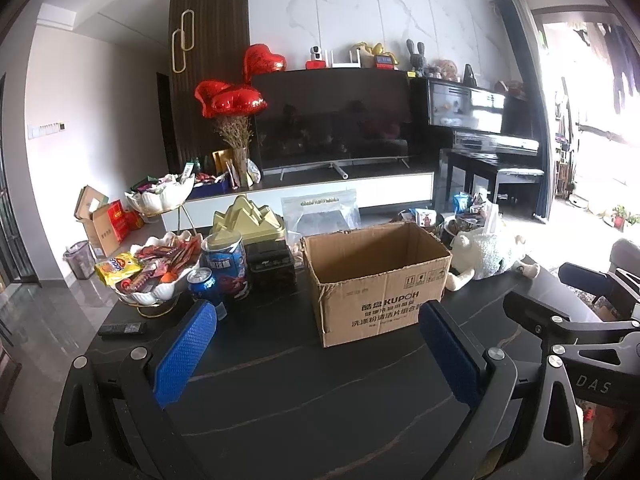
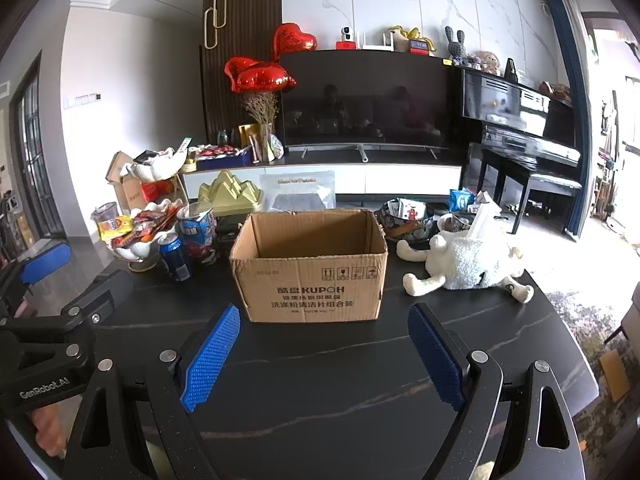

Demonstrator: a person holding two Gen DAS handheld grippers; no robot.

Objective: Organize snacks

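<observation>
An open, empty cardboard box (image 1: pixel 376 280) (image 2: pixel 312 266) stands in the middle of the dark table (image 1: pixel 300 392) (image 2: pixel 320 384). To its left a white tiered bowl (image 1: pixel 154 292) (image 2: pixel 132 250) holds several snack packets, with a yellow packet (image 1: pixel 116 270) (image 2: pixel 114 226) at its edge. A blue can (image 1: pixel 206 286) (image 2: pixel 175 258) and a blue tub (image 1: pixel 226 264) (image 2: pixel 198 236) stand beside it. My left gripper (image 1: pixel 316 314) is open and empty, short of the box. My right gripper (image 2: pixel 324 318) is open and empty, just before the box.
A white plush sheep (image 1: pixel 488 258) (image 2: pixel 468 264) lies right of the box. A dark bowl with packets (image 2: pixel 406 220) sits behind it. A gold mountain-shaped box (image 1: pixel 248 220) (image 2: pixel 232 196), a black tin (image 1: pixel 272 268) and a remote (image 1: pixel 122 328) are on the table. A TV (image 2: pixel 364 100) and piano (image 2: pixel 520 132) stand beyond.
</observation>
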